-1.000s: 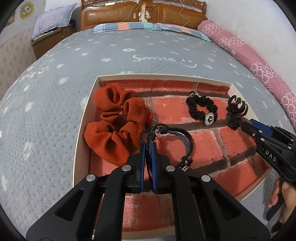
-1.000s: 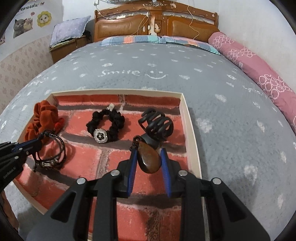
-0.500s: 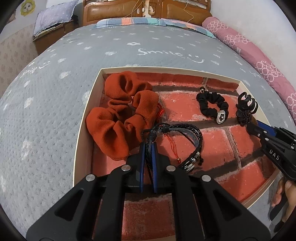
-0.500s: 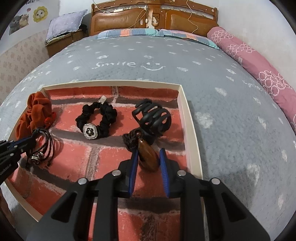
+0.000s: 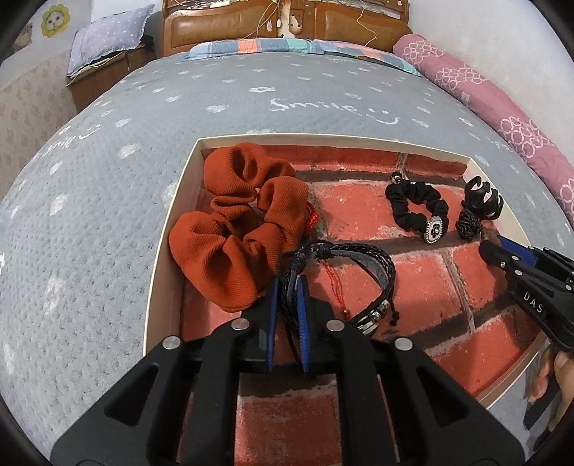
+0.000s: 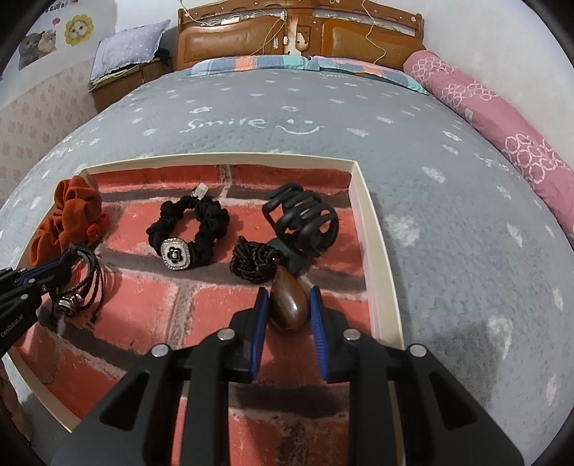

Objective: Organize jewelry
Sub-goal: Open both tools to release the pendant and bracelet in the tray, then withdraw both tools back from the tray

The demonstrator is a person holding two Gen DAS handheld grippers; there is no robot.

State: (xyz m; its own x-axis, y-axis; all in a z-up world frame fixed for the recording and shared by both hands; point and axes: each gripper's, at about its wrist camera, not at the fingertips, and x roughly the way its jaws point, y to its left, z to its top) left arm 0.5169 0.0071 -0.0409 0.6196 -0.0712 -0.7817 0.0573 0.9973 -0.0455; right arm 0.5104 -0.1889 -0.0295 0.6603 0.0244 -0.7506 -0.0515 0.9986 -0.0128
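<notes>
A shallow cream-rimmed tray (image 5: 168,229) with a red brick-print floor lies on the bed. My left gripper (image 5: 287,286) is shut on a black braided leather bracelet (image 5: 362,272) and holds it just above the tray floor, beside an orange scrunchie (image 5: 233,229). My right gripper (image 6: 287,297) stands open around a brown teardrop pendant (image 6: 288,308) that lies on the tray; its black cord (image 6: 253,261) is bunched against a black claw clip (image 6: 305,222). A black scrunchie with a flower charm (image 6: 190,233) lies mid-tray.
The tray (image 6: 376,251) rests on a grey quilted bedspread (image 6: 448,215). A pink bolster (image 6: 502,118) runs along the right wall. A wooden headboard (image 6: 305,32) and a nightstand with a pillow (image 6: 122,61) are at the far end.
My right gripper has opened and the brown pendant now lies on the tray between its fingers. My left gripper has drawn back toward the near side, the bracelet still in it.
</notes>
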